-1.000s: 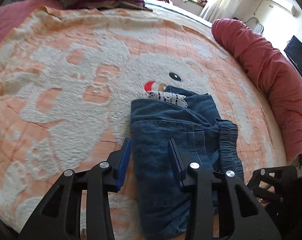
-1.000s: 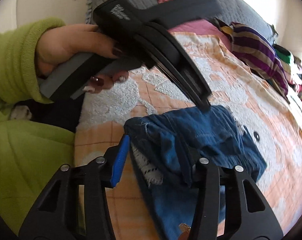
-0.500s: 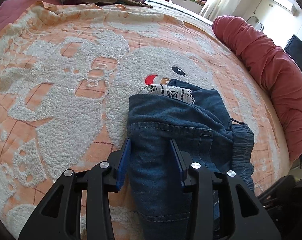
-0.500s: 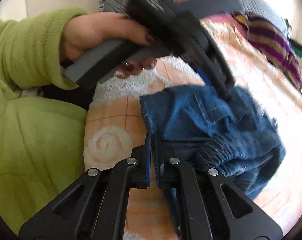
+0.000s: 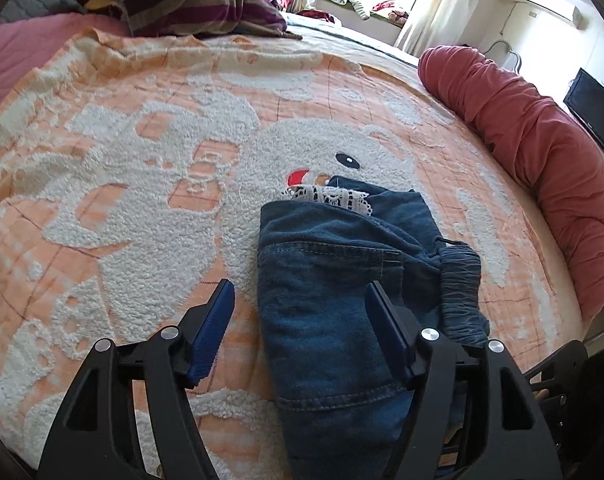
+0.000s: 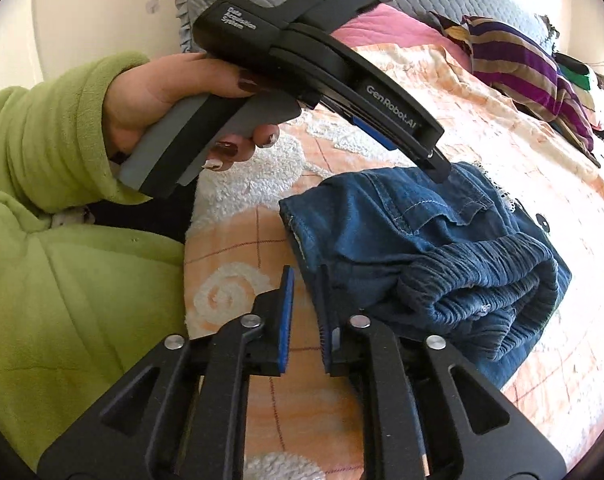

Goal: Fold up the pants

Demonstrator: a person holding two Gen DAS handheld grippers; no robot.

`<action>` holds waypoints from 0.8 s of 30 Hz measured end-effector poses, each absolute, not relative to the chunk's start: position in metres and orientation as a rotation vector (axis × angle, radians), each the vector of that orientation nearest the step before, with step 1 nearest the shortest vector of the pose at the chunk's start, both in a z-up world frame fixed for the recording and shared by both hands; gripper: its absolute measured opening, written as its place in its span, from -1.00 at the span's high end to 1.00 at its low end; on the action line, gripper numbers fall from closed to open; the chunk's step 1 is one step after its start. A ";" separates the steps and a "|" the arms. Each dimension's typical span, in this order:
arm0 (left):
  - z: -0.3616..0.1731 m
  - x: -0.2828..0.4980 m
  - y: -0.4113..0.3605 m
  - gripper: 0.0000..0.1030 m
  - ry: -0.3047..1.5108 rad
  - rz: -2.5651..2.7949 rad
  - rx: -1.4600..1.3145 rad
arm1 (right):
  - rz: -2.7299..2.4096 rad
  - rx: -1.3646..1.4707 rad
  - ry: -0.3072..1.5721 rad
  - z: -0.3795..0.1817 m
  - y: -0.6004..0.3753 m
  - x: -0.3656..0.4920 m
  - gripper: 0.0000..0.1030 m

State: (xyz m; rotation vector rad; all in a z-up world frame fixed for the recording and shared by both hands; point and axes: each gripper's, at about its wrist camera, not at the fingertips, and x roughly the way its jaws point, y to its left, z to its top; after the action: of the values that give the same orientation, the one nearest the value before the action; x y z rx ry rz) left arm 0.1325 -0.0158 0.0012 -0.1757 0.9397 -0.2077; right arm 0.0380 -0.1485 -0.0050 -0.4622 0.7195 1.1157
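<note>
Left gripper [image 5: 300, 330]: jaws opening, letting go, wide astride the near edge of the pants [image 5: 342, 280], pads off the cloth. Pants lie as a folded denim bundle on the orange bedspread [image 5: 102, 128], lace hem poking out the far end. Right gripper [image 6: 304, 316]: narrow gap, opening, nothing between the pads. I judge the fold is set; next I'd back both off without snagging. No containers here.

Left claw [image 5: 302, 312] has let go of the pants [image 5: 342, 300], jaws opening; right claw [image 6: 304, 300], seemingly empty, reopens slightly.
</note>
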 end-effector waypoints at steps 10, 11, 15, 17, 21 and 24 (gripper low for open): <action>0.017 0.120 -0.017 -0.45 0.892 -0.191 -0.141 | 1.114 -0.436 0.664 0.016 -0.155 0.027 0.49; 0.019 0.119 -0.017 -0.45 0.887 -0.189 -0.140 | 1.110 -0.432 0.657 0.019 -0.156 0.027 0.46; 0.024 0.115 -0.016 -0.55 0.873 -0.183 -0.138 | 1.099 -0.408 0.632 0.030 -0.162 0.026 0.30; 0.026 0.112 -0.014 -0.74 0.864 -0.175 -0.137 | 1.093 -0.403 0.621 0.033 -0.164 0.025 0.24; 0.031 0.107 -0.012 -0.74 0.850 -0.165 -0.138 | 1.080 -0.380 0.598 0.041 -0.169 0.024 0.11; 0.035 0.104 -0.010 -0.74 0.838 -0.153 -0.134 | 1.065 -0.349 0.575 0.049 -0.176 0.023 -0.12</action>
State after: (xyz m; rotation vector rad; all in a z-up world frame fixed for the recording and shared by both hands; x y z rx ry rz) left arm 0.1039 -0.0103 0.0352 -0.1345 0.8376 -0.1527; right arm 0.0235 -0.1761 0.0488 -0.3490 0.5751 1.0649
